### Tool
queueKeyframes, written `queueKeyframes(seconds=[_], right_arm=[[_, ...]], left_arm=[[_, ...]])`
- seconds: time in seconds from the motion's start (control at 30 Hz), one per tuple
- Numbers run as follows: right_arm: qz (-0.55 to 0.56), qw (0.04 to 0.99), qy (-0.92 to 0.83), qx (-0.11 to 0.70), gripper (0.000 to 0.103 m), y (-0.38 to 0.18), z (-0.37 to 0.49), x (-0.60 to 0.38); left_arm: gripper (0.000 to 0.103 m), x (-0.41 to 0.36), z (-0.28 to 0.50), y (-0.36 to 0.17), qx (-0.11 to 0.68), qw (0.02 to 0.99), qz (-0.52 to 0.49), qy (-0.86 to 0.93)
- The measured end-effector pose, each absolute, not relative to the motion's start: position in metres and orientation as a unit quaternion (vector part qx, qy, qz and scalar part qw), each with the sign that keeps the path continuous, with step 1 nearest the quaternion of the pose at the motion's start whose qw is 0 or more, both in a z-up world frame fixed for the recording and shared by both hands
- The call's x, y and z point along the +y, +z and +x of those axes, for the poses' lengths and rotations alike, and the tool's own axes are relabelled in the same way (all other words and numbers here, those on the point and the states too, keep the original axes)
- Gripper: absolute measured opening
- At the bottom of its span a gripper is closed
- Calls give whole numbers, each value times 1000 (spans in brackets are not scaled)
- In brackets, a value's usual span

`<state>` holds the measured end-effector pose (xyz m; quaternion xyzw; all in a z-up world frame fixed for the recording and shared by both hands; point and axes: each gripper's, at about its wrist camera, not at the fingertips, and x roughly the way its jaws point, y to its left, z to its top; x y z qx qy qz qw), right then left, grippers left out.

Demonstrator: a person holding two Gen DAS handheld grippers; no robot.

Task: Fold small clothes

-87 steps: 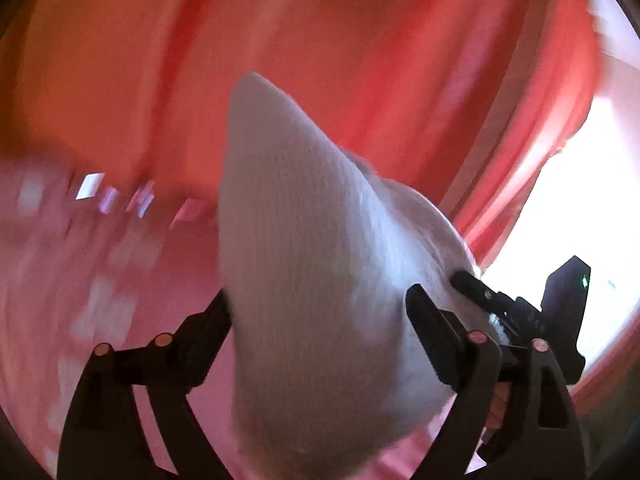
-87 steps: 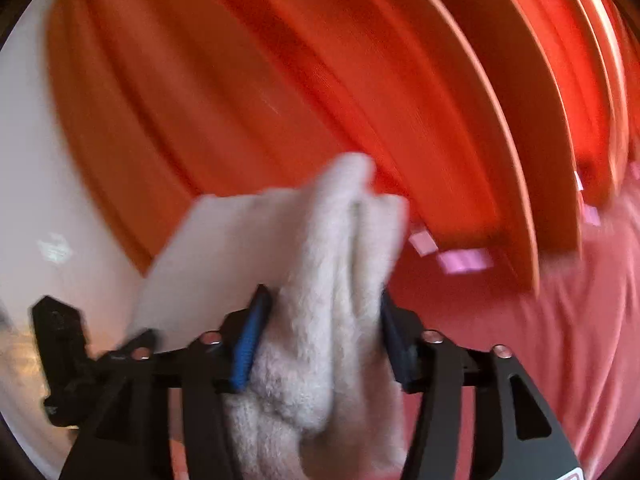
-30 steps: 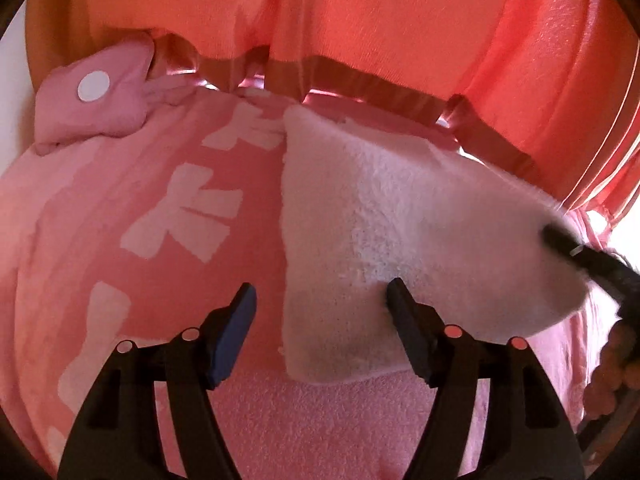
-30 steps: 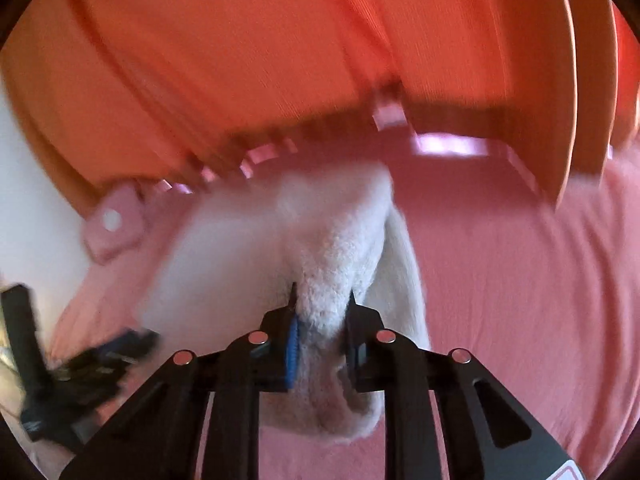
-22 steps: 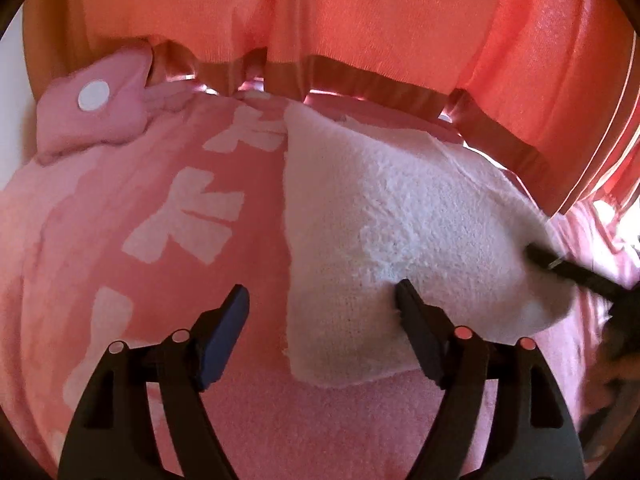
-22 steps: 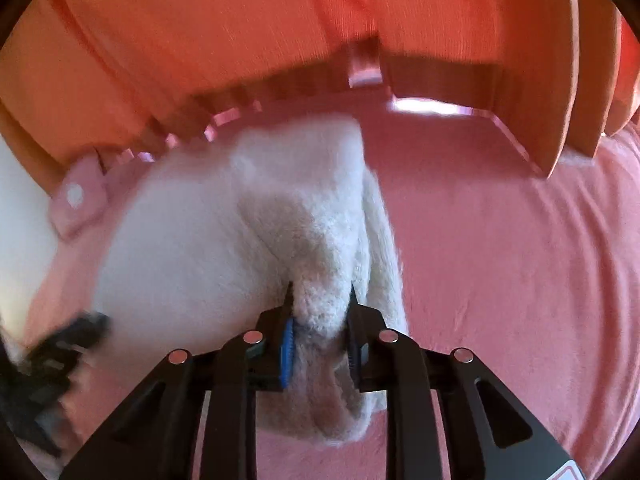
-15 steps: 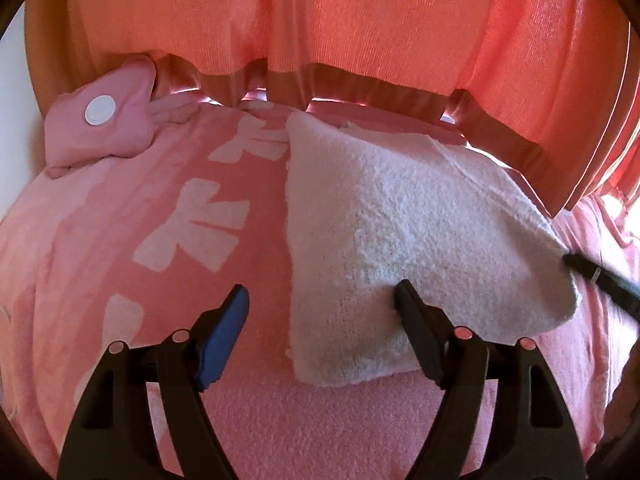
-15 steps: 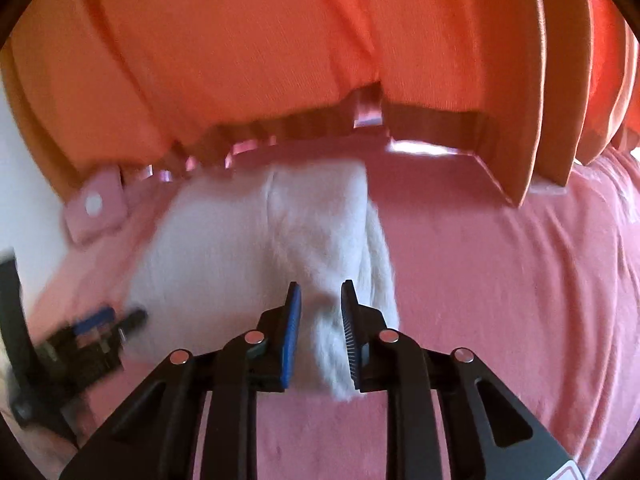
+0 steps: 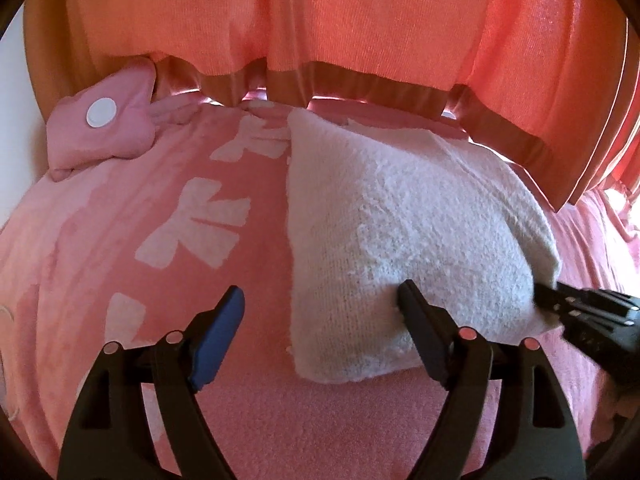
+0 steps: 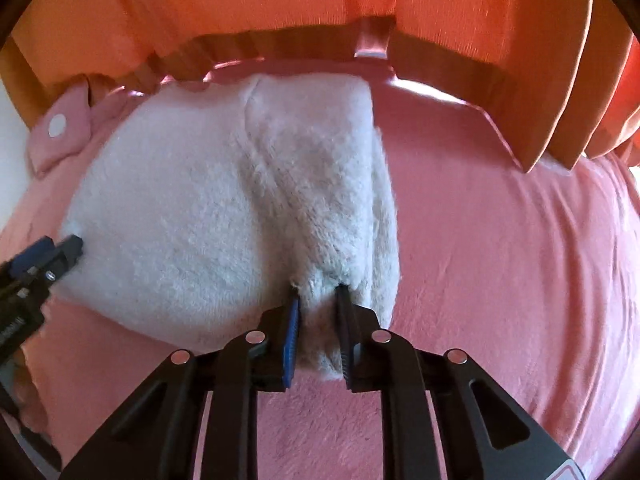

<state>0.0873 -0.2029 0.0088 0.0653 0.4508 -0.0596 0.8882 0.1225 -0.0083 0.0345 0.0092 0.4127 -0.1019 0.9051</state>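
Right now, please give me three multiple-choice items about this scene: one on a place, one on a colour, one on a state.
1. Where does the white fleece garment lie?
A. on the pink bedspread
B. on a wooden floor
C. in a basket

2. What colour is the curtain?
A. blue
B. orange
C. grey

3. How is the left gripper?
A. shut on the garment
B. open
C. out of view

Key: 1 A, the garment rests flat on the bedspread; 2 B, orange cloth hangs behind the bed; 3 B, its fingers stand wide apart, while the right gripper pinches the garment's edge.
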Motion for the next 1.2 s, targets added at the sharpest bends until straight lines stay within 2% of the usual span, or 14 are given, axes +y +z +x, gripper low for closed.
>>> queueKeyframes(seconds=[0.1, 0.13, 0.17, 0.2, 0.23, 0.33, 0.5, 0.7, 1.2], right_arm=[[74, 906, -54, 413, 21, 30, 67, -203], [70, 912, -62, 399, 30, 37, 59, -202], [67, 916, -66, 389, 37, 41, 53, -201], [65, 920, -68, 382, 53, 43, 47, -199], [64, 923, -70, 374, 61, 43, 38, -196], [56, 922, -74, 376, 69, 28, 18, -189], [22, 915, -104, 389, 72, -5, -25, -176], [29, 921, -123, 369, 74, -17, -53, -169], [40, 923, -112, 367, 74, -36, -50, -129]], left_arm=[[77, -6, 117, 39, 409, 907, 9, -100], [78, -6, 115, 40, 410, 907, 8, -99], [83, -6, 110, 42, 410, 907, 7, -97], [85, -6, 104, 44, 407, 908, 9, -92], [88, -7, 100, 45, 406, 910, 11, -87], [92, -8, 78, 44, 403, 912, 6, -78], [92, -10, 36, 25, 419, 906, 24, -62], [92, -7, -2, 6, 424, 904, 30, -45], [92, -5, -8, -1, 409, 912, 17, -27]])
